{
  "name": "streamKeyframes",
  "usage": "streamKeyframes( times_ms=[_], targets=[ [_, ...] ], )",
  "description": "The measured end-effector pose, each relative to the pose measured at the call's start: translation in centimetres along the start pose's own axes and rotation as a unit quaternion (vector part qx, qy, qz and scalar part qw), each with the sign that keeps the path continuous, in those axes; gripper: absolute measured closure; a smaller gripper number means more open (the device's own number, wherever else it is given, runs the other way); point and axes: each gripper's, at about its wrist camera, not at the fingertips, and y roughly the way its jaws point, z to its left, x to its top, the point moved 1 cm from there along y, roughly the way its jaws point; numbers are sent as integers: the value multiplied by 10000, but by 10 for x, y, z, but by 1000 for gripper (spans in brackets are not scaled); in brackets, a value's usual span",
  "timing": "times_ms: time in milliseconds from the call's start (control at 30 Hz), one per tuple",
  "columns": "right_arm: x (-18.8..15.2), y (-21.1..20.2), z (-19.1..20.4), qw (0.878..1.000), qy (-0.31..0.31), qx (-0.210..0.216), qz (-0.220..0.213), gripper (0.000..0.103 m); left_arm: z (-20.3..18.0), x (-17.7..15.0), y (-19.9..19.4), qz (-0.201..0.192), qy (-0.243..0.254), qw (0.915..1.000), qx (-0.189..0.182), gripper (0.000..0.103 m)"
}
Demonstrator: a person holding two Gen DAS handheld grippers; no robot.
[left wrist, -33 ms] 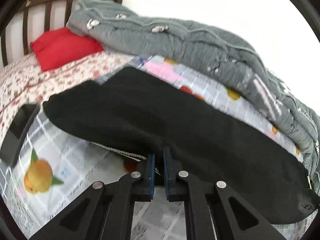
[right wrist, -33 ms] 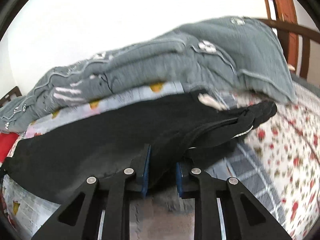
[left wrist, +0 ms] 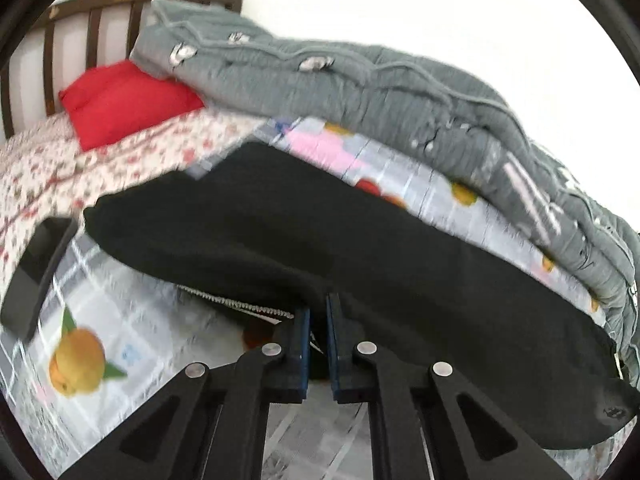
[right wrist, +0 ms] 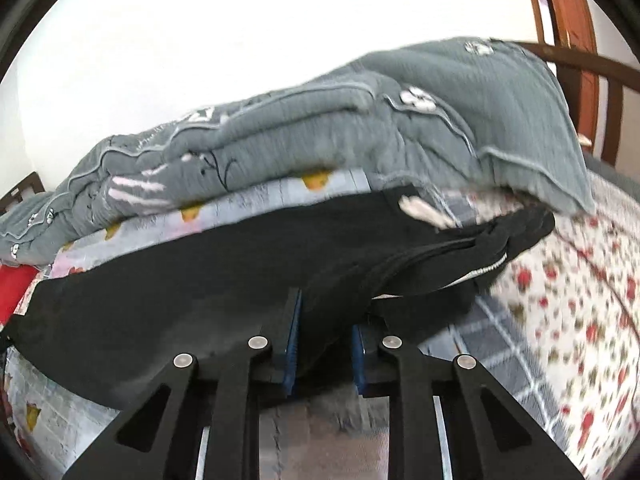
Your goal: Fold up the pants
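Note:
Black pants (left wrist: pixel 320 240) lie stretched across the bed, their near edge lifted off the sheet. My left gripper (left wrist: pixel 318 316) is shut on that near edge, next to a silver zipper (left wrist: pixel 236 306). In the right wrist view the same pants (right wrist: pixel 220 272) span the frame, with the bunched waist end (right wrist: pixel 516 232) at the right. My right gripper (right wrist: pixel 326 320) is shut on a thick fold of the pants' near edge.
A folded grey quilt (left wrist: pixel 380 92) lies along the back of the bed, also in the right wrist view (right wrist: pixel 360 128). A red pillow (left wrist: pixel 124 100) sits by the wooden headboard (left wrist: pixel 92 24). A dark flat object (left wrist: pixel 36 272) lies at the left on the fruit-print sheet (left wrist: pixel 120 340).

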Motion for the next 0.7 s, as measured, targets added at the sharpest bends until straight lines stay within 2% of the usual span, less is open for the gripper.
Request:
streamKeyframes(
  times_ms=[233, 567, 700],
  targets=[
    [30, 26, 9, 9998, -98, 59, -144, 83, -33, 37, 14, -407, 365, 9985, 54, 95],
    [57, 95, 23, 9995, -255, -179, -113, 85, -70, 62, 78, -539, 768, 9953, 219, 95],
    [67, 121, 26, 9991, -241, -338, -51, 85, -76, 69, 105, -456, 750, 9957, 282, 95]
  ],
)
